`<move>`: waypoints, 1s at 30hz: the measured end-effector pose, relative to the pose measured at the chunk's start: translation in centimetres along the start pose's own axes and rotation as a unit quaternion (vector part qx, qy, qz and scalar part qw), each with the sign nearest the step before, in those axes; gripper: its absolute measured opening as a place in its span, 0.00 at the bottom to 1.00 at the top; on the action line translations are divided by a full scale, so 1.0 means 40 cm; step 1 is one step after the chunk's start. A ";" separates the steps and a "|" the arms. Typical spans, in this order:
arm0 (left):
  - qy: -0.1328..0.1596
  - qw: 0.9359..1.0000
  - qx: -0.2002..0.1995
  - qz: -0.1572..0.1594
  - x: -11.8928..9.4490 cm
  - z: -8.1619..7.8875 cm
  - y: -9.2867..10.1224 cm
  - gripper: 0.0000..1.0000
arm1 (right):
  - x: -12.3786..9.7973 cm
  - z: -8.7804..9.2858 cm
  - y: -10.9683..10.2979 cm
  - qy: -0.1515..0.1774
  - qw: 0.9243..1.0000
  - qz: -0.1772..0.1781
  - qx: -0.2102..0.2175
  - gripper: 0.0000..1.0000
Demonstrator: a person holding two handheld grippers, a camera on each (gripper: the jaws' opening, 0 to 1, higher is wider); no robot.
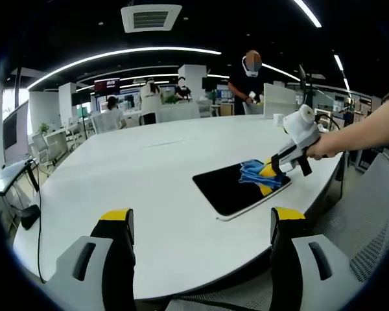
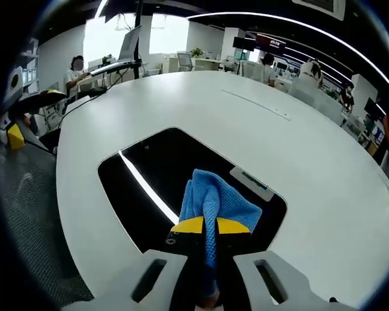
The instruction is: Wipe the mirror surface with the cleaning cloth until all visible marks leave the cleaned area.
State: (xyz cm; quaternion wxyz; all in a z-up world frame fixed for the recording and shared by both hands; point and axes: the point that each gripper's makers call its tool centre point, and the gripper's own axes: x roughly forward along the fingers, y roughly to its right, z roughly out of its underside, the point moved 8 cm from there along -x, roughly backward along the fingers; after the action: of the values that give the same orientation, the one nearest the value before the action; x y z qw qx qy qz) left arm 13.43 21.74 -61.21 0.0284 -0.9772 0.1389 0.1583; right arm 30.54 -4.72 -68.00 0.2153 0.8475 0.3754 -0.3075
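Nearest us, the right gripper (image 2: 204,227) has its jaws clamped on the cleaning cloth (image 2: 215,204), pressed onto the mirror's (image 2: 149,162) near end; its long axis runs ahead. Our left gripper (image 1: 201,223), jaws apart and empty, hangs off the mirror above the desk (image 1: 142,168).

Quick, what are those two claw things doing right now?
Left gripper: open, holding nothing.
Right gripper: shut on the blue cloth, over the mirror.

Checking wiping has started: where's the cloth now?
The blue cloth is pinched in the right gripper, resting on the mirror near the table's edge.
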 end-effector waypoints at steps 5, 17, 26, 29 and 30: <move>0.001 1.000 0.000 0.000 -0.001 -0.001 -0.001 0.85 | -0.010 0.007 -0.012 0.000 1.000 -0.006 -0.001 0.00; 0.001 1.000 0.000 0.000 0.000 0.000 -0.001 0.85 | -0.033 0.029 -0.036 0.008 1.000 -0.016 0.002 0.00; 0.000 1.000 0.000 0.000 -0.001 -0.001 -0.001 0.84 | -0.047 0.040 -0.054 0.006 1.000 -0.018 0.008 0.00; -0.001 1.000 0.000 0.000 -0.001 0.000 -0.001 0.84 | -0.050 0.043 -0.056 0.006 1.000 -0.022 0.009 0.00; -0.001 1.000 0.000 0.000 -0.001 0.000 -0.001 0.84 | -0.051 0.044 -0.057 0.006 1.000 -0.022 0.008 0.00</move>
State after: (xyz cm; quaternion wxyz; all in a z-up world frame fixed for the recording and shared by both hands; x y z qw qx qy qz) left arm 13.41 21.80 -61.20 0.0289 -0.9770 0.1393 0.1591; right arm 27.08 -5.35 -68.16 0.1991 0.8423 0.3929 -0.3106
